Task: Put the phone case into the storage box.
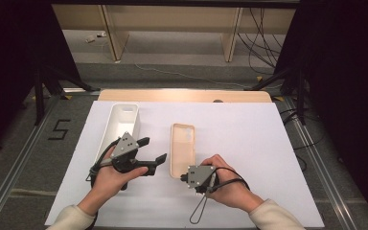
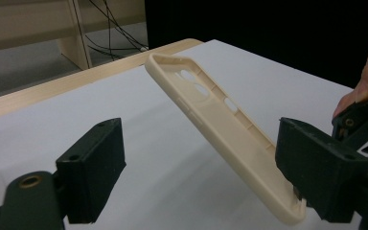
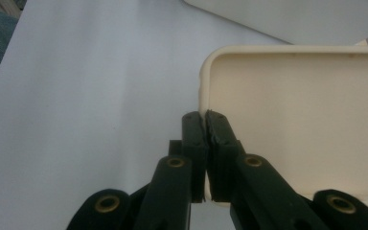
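The jaws of the right gripper (image 1: pixel 184 178) are pressed together on the near-left rim of the phone case (image 1: pixel 182 149), as the right gripper view shows: the two black pads meet with the thin cream edge pinched between them, close to the case's near corner. That grip tilts the case, so that in the left gripper view it rises off the white sheet (image 1: pixel 249 139) from its near end, open side up, with the camera cut-outs at the far end. The jaws of the left gripper (image 1: pixel 154 151) stand wide apart with nothing between them; they hover just left of the case, and one pad sits near the case's lower corner without pressing on it. Farther left, beside that hand, lies the long white tray (image 1: pixel 123 120), running from near to far on the sheet that covers the counter (image 1: pixel 182 95). The step in hand looks like a handover or a two-handed hold: the right hand steadies the case while the left lines up on it. The next move likely calls for the left jaws to slide over the case's long left edge and close gently, since the soft rim could bend or slip, before the case goes to the tray.
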`<state>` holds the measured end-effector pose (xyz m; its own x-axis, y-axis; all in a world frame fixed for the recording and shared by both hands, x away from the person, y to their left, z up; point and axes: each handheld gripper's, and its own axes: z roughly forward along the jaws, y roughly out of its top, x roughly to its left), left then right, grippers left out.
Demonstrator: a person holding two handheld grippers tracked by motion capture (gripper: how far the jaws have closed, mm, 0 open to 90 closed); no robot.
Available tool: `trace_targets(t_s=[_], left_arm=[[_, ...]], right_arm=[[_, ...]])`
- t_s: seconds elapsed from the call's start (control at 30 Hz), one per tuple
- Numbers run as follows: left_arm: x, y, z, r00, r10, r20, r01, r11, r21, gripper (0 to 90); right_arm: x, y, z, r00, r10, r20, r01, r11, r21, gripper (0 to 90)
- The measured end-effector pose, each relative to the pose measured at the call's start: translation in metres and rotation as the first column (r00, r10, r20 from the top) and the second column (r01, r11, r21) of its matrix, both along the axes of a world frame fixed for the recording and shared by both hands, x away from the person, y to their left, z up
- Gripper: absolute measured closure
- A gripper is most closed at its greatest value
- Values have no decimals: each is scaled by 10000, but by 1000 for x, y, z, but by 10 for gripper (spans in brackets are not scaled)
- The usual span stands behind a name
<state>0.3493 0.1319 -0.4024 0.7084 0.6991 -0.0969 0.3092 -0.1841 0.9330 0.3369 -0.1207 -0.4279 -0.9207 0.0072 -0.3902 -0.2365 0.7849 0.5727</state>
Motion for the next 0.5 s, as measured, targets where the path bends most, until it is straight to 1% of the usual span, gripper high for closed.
trace_targets(t_s=[0.1,0.17,0.2,0.3,0.33,0.4,0.47,0.5], left_arm=[[8,-7,3,9999,-70,-99,71,10000,68,179],[14,-13,5,9998,-4,-173,4,10000,12,195],[16,-14,5,9997,-16,-234,16,10000,14,201],[25,-21,6,9989,1,-467,-5,10000,-94,210],[28,-23,7,9986,44,-536,-51,9999,-143,213],[33,-27,7,9973,234,-696,-239,9997,-68,234],[39,-31,7,9944,476,-948,-474,9989,38,277],[41,-32,6,9925,532,-1104,-535,9986,1,303]], right_arm=[[0,0,1,10000,41,32,-41,10000,-3,883],[0,0,1,9999,43,113,-43,10000,16,884],[-1,0,1,10000,26,52,-26,10000,9,883],[-2,1,2,9999,34,136,-35,10000,46,883],[-2,1,2,9999,61,135,-62,10000,26,884],[-3,1,2,9998,75,188,-76,10000,26,884],[-4,2,2,9998,31,171,-31,10000,2,884],[-4,2,2,9998,67,191,-67,10000,7,884]])
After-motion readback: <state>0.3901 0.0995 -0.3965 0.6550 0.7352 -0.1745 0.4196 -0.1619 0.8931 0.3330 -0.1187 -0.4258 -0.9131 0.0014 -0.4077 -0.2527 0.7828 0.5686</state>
